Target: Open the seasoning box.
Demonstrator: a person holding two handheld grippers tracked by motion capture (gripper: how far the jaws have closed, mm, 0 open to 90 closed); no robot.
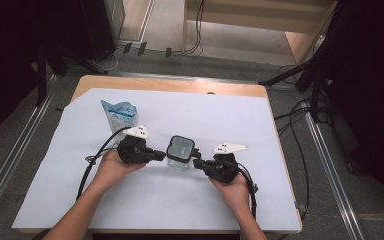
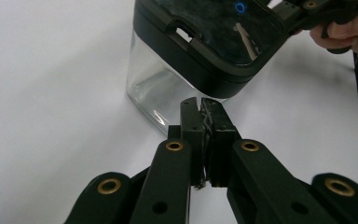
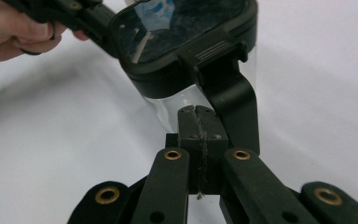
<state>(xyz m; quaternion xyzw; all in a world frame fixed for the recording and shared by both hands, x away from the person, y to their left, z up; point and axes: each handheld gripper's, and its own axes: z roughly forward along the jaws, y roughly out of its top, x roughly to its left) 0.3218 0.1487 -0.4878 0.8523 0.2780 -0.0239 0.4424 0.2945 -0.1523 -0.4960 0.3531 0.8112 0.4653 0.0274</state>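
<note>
**Clear jar flanked by two closed claws**

The clear jar (image 1: 180, 156) with its black latching lid (image 1: 180, 147) stands mid-desk on the white sheet (image 1: 180, 200). The left claw (image 1: 163, 154) and right claw (image 1: 197, 163), jaws pressed together and gripping nothing, point at it from either side. A blue pouch (image 1: 120, 115) lies behind the left hand (image 1: 111, 167).

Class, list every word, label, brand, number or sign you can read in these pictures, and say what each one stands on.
Blue and white pouch, at the far left of the table: it carries print, too small and blurred to read.
Clear jar with black lid: no words; a small blue ring glints on the lid, a reflection or a mark.
Left gripper and right gripper: no lettering legible.
No text can be quoted.
</note>
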